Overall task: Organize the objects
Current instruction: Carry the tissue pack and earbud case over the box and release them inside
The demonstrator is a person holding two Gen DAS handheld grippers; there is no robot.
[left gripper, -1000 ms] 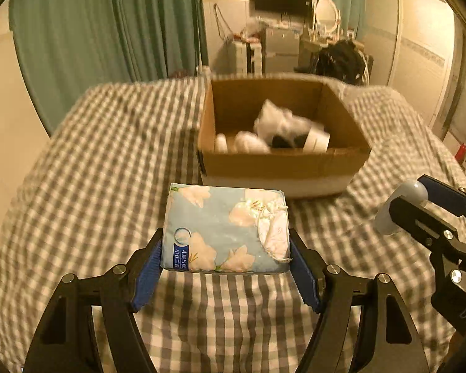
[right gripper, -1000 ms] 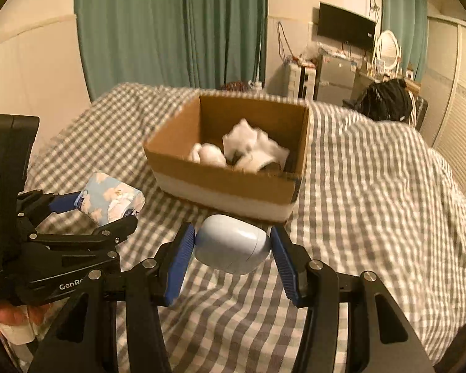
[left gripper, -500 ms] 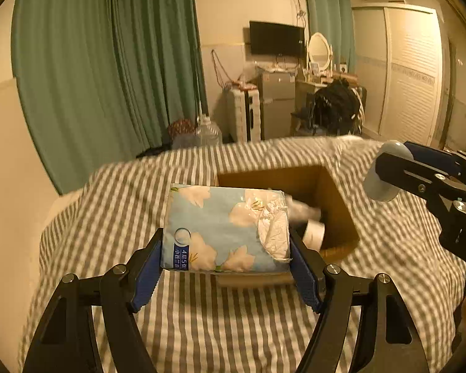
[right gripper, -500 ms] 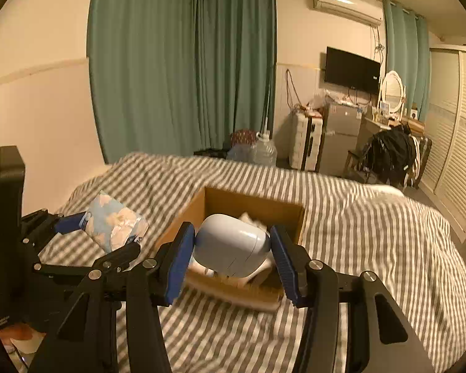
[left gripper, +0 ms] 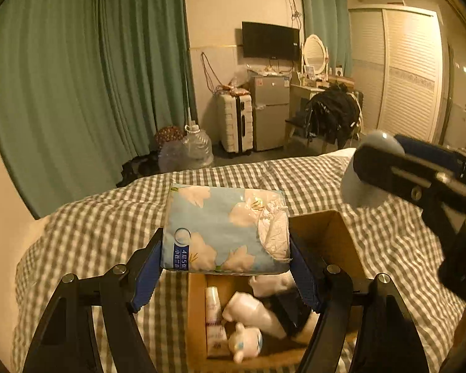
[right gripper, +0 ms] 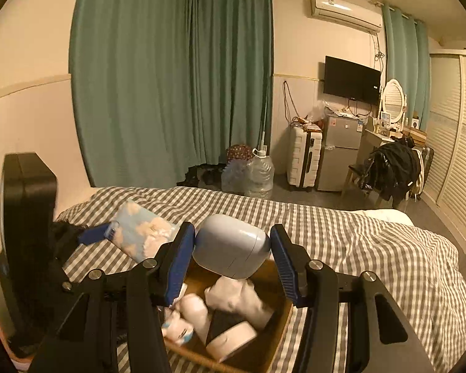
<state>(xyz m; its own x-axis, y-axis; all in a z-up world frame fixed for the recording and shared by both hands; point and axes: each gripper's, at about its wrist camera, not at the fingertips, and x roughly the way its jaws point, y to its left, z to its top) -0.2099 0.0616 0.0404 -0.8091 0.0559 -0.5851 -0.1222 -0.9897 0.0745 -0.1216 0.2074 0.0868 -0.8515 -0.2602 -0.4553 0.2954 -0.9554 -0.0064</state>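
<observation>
Two claws: both loaded, both held above the open brown cardboard box (left gripper: 332,233) on the grey-and-white checked bed cover (left gripper: 93,227).
Left gripper (left gripper: 225,267): blue-padded fingers clamped on the pale blue flower-printed soft tissue pack (left gripper: 223,230), which fills the gap side to side, at 12 o'clock from the camera.
Right gripper (right gripper: 231,258): fingers pressed against both ends of the smooth rounded light-grey plastic case (right gripper: 231,247), gripped endwise.
Cross view: from the left wrist, the right claw and its grey case sit at 2 o'clock; from the right wrist, the tissue pack shows at 10 o'clock.
Box contents: white plastic bottles (left gripper: 251,310), a slim white tube (left gripper: 212,314), a small white figure with blue marks (left gripper: 245,342), a black item (right gripper: 225,320), lying loose, directly below both claws at 6 o'clock.
Far side: teal curtains (right gripper: 171,77) at 11 o'clock, clear water jug (right gripper: 259,172) on the floor at 12, white suitcase (right gripper: 304,161) and small grey fridge (right gripper: 341,152) at 1, wall television (right gripper: 351,82) above them.
</observation>
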